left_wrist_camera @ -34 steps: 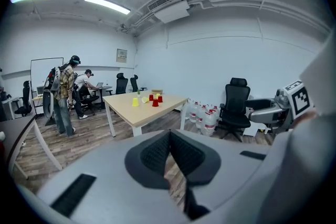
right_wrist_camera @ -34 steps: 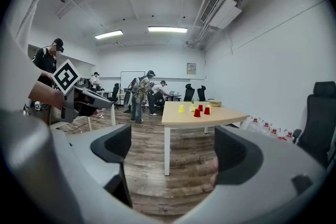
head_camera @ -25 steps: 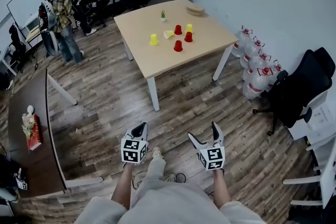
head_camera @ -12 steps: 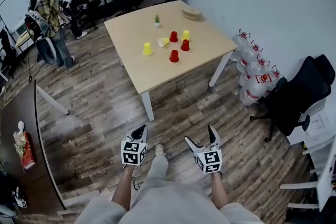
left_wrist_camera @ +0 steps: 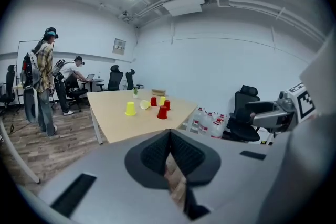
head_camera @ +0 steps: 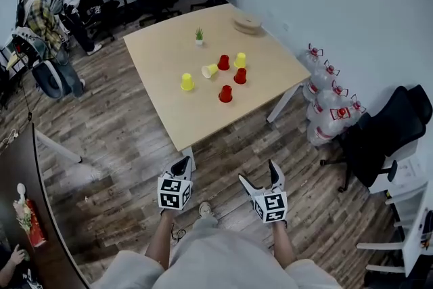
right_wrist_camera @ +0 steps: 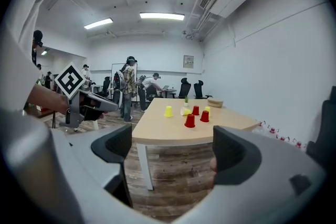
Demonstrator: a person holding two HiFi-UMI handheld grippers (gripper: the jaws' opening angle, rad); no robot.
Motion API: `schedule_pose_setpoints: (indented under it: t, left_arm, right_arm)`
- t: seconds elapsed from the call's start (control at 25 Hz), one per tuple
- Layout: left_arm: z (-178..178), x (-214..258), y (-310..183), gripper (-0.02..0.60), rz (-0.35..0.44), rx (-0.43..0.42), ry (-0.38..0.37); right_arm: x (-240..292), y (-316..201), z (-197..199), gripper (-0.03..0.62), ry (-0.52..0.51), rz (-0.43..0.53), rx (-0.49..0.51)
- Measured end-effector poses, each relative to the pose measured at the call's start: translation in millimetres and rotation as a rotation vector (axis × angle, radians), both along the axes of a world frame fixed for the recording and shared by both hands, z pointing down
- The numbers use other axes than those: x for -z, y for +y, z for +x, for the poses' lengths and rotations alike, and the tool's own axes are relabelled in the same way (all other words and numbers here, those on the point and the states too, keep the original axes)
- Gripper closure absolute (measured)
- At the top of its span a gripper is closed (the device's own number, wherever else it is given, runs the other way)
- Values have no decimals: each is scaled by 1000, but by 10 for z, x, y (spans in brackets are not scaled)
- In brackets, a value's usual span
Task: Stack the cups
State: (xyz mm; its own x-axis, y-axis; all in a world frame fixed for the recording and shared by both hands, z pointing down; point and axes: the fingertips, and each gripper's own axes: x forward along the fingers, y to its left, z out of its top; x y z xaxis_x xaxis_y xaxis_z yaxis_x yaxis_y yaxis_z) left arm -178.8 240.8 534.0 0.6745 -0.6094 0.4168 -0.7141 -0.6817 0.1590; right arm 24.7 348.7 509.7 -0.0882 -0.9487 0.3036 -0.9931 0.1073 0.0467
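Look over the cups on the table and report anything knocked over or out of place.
One yellow cup lies tipped on its side on the table, in the middle of the group. The other yellow cups and the red cups stand mouth-down, each apart. Nothing looks spilled or damaged.

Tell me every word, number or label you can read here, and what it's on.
No text is readable anywhere.
Framed wall notice: too small to read.
Red labels on the water jugs: too small to read.
Cubes on the left gripper and right gripper: black-and-white square marker patterns, no letters or digits.
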Motion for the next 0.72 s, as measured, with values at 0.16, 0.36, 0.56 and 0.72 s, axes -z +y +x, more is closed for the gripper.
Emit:
schedule_pose_setpoints:
  t: [0.16,0.36,0.56,0.72]
  left_arm:
    - [31,-39,-435,571,-12,-5,8]
    - [128,-102,-780,571,-24,-22,7]
    - [220,-121,-1034,571,-29,-30,1]
    - [270,-193,-1227,571,-38,-17,-15]
  right_arm:
    - [15,-414,25,118,10,-4,-10]
    - [-61,-731,81,126,17,-24,-18]
    - [-126,-971,147,131,9,-39,-23]
    - [-214,-1212,213,134,-2,-47,-6]
